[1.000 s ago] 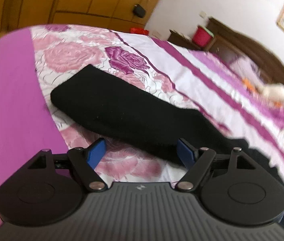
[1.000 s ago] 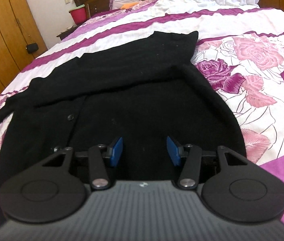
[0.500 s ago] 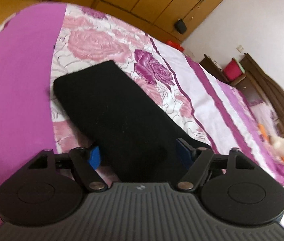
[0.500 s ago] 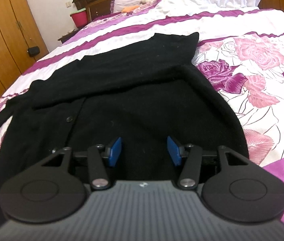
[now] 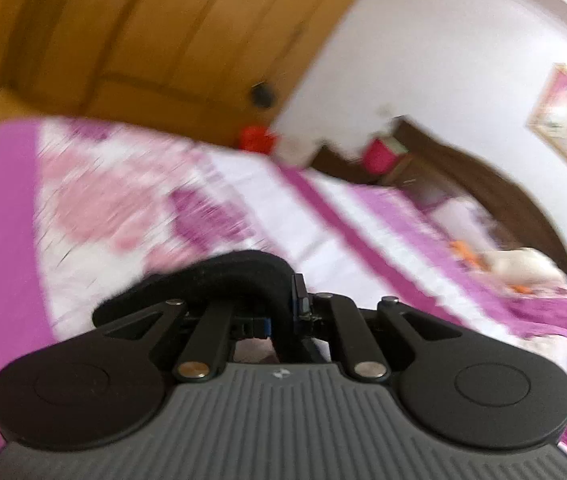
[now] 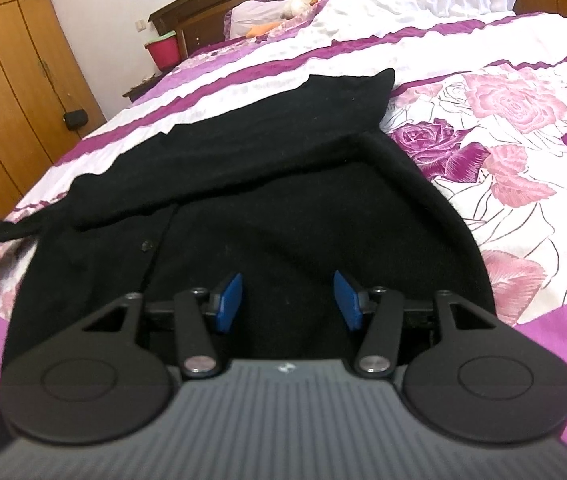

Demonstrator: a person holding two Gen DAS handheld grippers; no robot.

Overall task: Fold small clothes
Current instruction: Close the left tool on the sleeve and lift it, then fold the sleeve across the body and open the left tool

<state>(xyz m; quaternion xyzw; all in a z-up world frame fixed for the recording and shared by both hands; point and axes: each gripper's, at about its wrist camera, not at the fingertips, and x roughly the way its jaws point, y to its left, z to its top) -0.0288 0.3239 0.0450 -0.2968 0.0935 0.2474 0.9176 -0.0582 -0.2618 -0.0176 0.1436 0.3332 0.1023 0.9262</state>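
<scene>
A black buttoned garment (image 6: 283, 200) lies spread on the bed, its far sleeve folded across the body. My right gripper (image 6: 289, 300) is open and hovers just above the garment's near part, holding nothing. My left gripper (image 5: 283, 316) is shut on the garment's black sleeve (image 5: 227, 276), which bunches in an arch over the closed fingers and is lifted off the bedspread. In the right wrist view the stretched sleeve (image 6: 7, 230) runs to the left edge. The left wrist view is motion-blurred.
The bed (image 6: 523, 128) has a white, pink and purple rose bedspread. A wooden wardrobe (image 6: 7, 80) stands at the left, a dark headboard (image 6: 211, 16) with pillows and a plush toy at the far end, and a red bin (image 6: 163, 50) beside it.
My left gripper has closed on the black sleeve and lifted it, swinging upward fast. My right gripper has stayed open and nearly still over the garment.
</scene>
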